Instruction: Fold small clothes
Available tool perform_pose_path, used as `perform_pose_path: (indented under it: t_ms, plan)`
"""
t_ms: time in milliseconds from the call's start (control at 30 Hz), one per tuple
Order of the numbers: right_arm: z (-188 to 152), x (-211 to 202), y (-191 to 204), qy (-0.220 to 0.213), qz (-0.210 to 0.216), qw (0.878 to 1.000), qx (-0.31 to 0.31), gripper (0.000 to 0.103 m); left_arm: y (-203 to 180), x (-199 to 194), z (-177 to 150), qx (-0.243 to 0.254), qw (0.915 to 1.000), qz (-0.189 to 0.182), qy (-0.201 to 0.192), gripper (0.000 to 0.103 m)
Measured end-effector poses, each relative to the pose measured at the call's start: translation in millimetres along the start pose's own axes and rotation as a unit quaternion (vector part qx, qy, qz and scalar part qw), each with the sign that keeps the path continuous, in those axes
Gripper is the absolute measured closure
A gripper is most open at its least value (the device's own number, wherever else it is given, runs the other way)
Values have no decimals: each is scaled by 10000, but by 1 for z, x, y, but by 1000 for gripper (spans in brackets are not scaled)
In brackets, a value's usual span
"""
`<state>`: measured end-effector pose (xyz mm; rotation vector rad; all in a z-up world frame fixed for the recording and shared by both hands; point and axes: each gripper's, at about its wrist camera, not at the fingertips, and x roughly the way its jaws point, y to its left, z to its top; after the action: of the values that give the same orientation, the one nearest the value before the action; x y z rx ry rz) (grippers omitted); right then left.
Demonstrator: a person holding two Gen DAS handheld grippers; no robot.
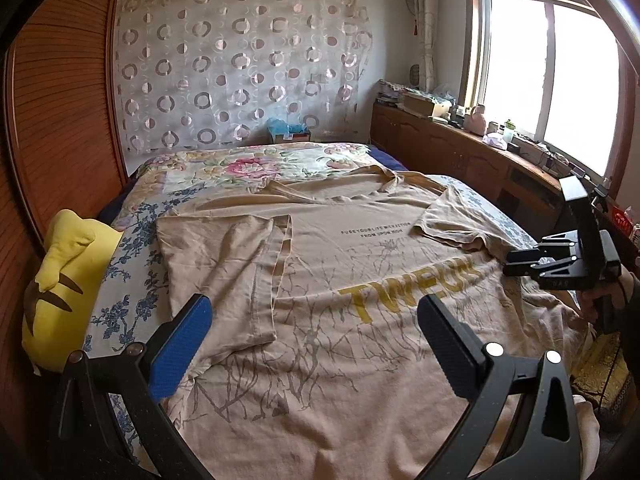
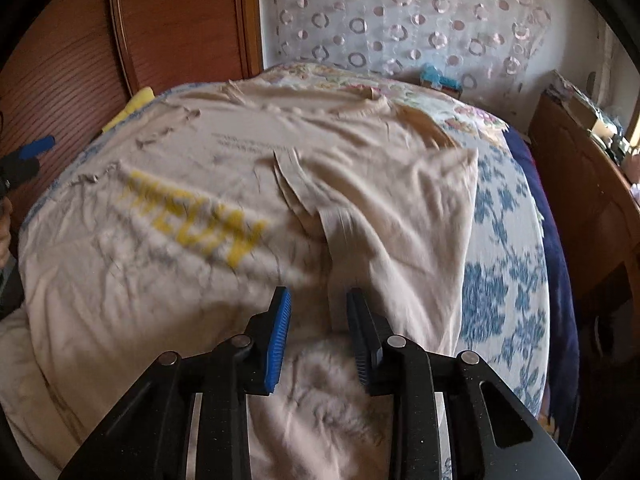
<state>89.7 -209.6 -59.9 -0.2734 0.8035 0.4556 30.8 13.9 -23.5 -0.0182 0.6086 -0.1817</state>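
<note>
Bed (image 1: pixel 132 240) bears tan T-shirt (image 1: pixel 320 340) beneath both parted, empty tongs: left (image 1: pixel 316 320), right (image 2: pixel 318 300).

The right gripper (image 2: pixel 316 304) stands at the bottom centre of the frame, its two fingers a little apart, and nothing is pressed between the blue pads (image 2: pixel 278 336). Under them lies a beige T-shirt (image 2: pixel 200 280), spread over the bed (image 2: pixel 508 280), which has a cover with blue flowers. The yellow print (image 2: pixel 196 216) on the shirt is at the centre left and looks blurred. One sleeve (image 2: pixel 400 200) is folded inward at the centre right. In the far left of the frame, the left gripper (image 2: pixel 24 160) shows in part. A wooden wardrobe (image 2: pixel 168 20) fills the upper left.
</note>
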Motion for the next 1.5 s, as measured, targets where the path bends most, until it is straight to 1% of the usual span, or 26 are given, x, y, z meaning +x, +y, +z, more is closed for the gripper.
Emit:
perform_pose_path:
  t_ms: [67, 133, 167, 233, 300, 367, 500, 667, 733, 767, 833, 900, 967, 1000, 1100, 1200, 1267, 1400, 1500]
  plan:
    - [-1, 1, 0, 17, -173, 9998, -87, 73, 0, 0, 0, -5, 10000, 0, 2, 0]
    - [0, 2, 2, -1, -244, 9996, -111, 73, 0, 0, 0, 6, 10000, -4, 4, 0]
    - [-1, 3, 2, 0, -289, 9995, -124, 75, 0, 0, 0, 7, 10000, -5, 4, 0]
    - [-1, 4, 5, -11, -374, 9991, -199, 81, 0, 0, 0, 2, 10000, -7, 6, 0]
    - [-5, 1, 5, -11, -469, 9986, -256, 95, 0, 0, 0, 6, 10000, -10, 13, 0]
    - [-6, 1, 5, 1, -581, 9978, -312, 98, 0, 0, -1, 4, 10000, -7, 10, 0]
    - [-11, -12, 1, -142, -359, 9990, -219, 99, -1, 0, -1, 4, 10000, -17, 1, 0]
    - [-14, -41, 0, -352, 129, 9993, -94, 99, -1, -1, -2, 22, 10000, -20, -7, 0]
    - [-17, -45, 2, -280, 212, 9993, -124, 98, -1, -1, -2, 24, 10000, -20, -7, 0]
    - [-19, -46, 4, -247, 177, 9994, -147, 98, -1, -1, -2, 23, 10000, -18, -6, 0]
    - [-22, -46, 8, -183, 195, 9995, -171, 90, -1, 0, -2, 12, 10000, -18, 12, 0]
    - [-25, -43, 8, -127, 231, 9995, -177, 72, 1, 1, -1, -4, 10000, -4, 33, 0]
    - [-22, -41, 7, -127, 211, 9996, -128, 63, 3, 2, 0, -3, 10000, 18, 47, 0]
    - [-19, -39, 5, -120, 196, 9997, -80, 61, 4, 2, 1, 9, 10000, 39, 52, 0]
    - [-13, -36, 1, -183, 130, 9997, 60, 61, 13, 7, 6, 34, 9998, 152, 76, 0]
    - [-7, -32, -8, -264, -89, 9994, 185, 61, 27, 12, 11, 63, 9995, 308, 104, 0]
    - [-4, -27, -14, -316, -217, 9989, 259, 61, 36, 15, 14, 58, 9993, 350, 113, 0]
    - [1, -11, -26, -294, -377, 9977, 480, 61, 56, 20, 20, -10, 9987, 479, 150, 0]
    - [5, -4, -33, -300, -409, 9967, 630, 61, 69, 25, 22, -88, 9984, 524, 197, 0]
